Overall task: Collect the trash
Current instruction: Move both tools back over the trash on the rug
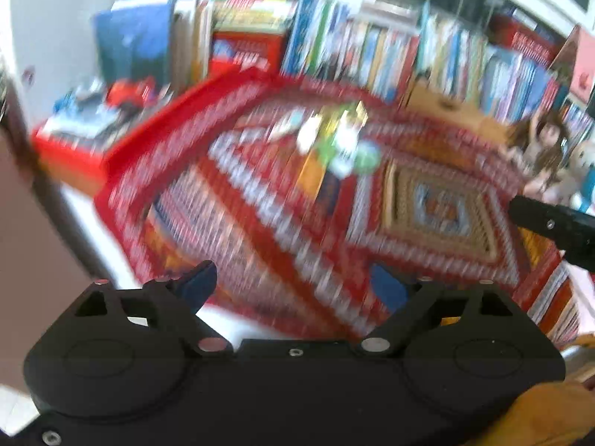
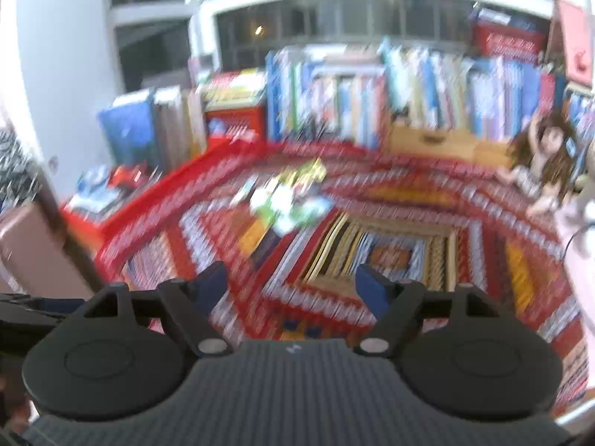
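1. While both views were smeared with blur, the trash (image 1: 334, 141) (a loose heap of pale and green wrappers, as far as could be told) lay on the patterned red cloth (image 1: 260, 223), toward its far edge near the row of books (image 1: 372, 48).
2. The left gripper (image 1: 293, 290) was released, its jaws wide with nothing between them.
3. The right gripper (image 2: 293, 286) was likewise released and empty, probably readied to reach for the heap.
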Motion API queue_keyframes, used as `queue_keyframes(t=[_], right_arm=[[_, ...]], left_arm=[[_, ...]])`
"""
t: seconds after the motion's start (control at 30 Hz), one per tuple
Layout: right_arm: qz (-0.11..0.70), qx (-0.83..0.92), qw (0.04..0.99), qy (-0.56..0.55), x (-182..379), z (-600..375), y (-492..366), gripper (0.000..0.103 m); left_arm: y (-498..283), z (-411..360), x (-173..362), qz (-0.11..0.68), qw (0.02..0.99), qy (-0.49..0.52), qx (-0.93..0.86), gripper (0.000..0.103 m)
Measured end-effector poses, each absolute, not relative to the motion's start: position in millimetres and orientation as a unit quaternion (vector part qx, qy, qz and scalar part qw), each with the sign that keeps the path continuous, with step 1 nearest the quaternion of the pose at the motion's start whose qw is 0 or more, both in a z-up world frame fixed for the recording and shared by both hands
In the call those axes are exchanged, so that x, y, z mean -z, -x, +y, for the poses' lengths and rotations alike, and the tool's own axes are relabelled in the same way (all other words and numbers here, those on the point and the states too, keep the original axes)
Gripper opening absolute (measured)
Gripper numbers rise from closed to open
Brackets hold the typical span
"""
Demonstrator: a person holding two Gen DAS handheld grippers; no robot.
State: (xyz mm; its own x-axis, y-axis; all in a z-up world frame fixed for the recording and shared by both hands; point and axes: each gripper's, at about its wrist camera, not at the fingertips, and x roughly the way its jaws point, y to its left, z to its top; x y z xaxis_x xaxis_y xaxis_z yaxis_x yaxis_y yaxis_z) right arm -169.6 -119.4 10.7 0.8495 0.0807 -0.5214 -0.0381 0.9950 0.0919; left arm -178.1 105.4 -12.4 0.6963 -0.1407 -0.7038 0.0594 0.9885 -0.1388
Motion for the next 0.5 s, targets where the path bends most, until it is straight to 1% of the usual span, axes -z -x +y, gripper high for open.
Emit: queue_keyframes(t=[0.17, 0.3, 0.4, 0.5], right_arm=[[0.241, -0.006, 0.969, -0.048, -23.3, -151.5, 118.1, 0.085], [0.217, -0.009, 0.974, -0.065, -30.7, -174.2, 64.4, 0.085], [0.215, -0.013, 0.973, -0.079, -32.6, -189.6, 22.4, 0.085], [0.215, -0.025, 0.973, -0.083, -31.7, -209.8, -16.2, 0.086]], left_arm=[[128.0, 83.7, -21.8, 0.346, 0.935, 0.049, 0.065, 0.091], [78.2, 59.9, -35.5, 0.325, 0.943, 0.045, 0.057, 0.093], [34.5, 38.0, -32.9, 0.322, 0.945, 0.048, 0.041, 0.096], [-15.9, 13.2, -12.6, 0.334, 0.941, 0.050, 0.028, 0.096]])
